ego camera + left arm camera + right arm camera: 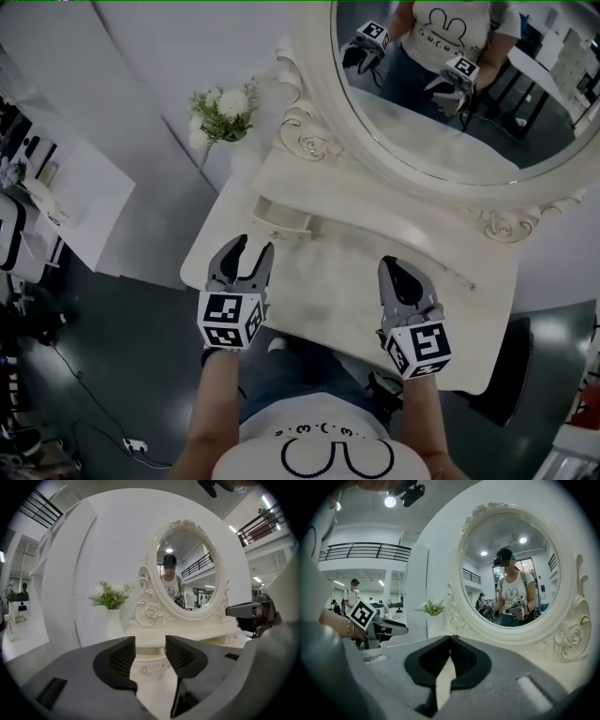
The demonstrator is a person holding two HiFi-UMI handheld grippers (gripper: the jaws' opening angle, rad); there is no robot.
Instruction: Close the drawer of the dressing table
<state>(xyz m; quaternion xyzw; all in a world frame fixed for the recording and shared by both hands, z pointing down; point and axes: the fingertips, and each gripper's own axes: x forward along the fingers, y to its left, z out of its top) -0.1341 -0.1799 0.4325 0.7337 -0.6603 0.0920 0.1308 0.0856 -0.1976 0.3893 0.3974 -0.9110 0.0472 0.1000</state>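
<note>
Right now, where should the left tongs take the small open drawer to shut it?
By the knob on the front panel of the drawer, coming in level from the front. It juts out under the mirror with that panel facing the open left tongs, so a pinch or flat push there likely runs it straight in.

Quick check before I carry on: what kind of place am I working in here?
Probably a big open hall or lab staged as a bedroom corner, not a home: a white dressing table with an oval mirror and flowers stands by a partition, with mezzanine railings beyond.
</note>
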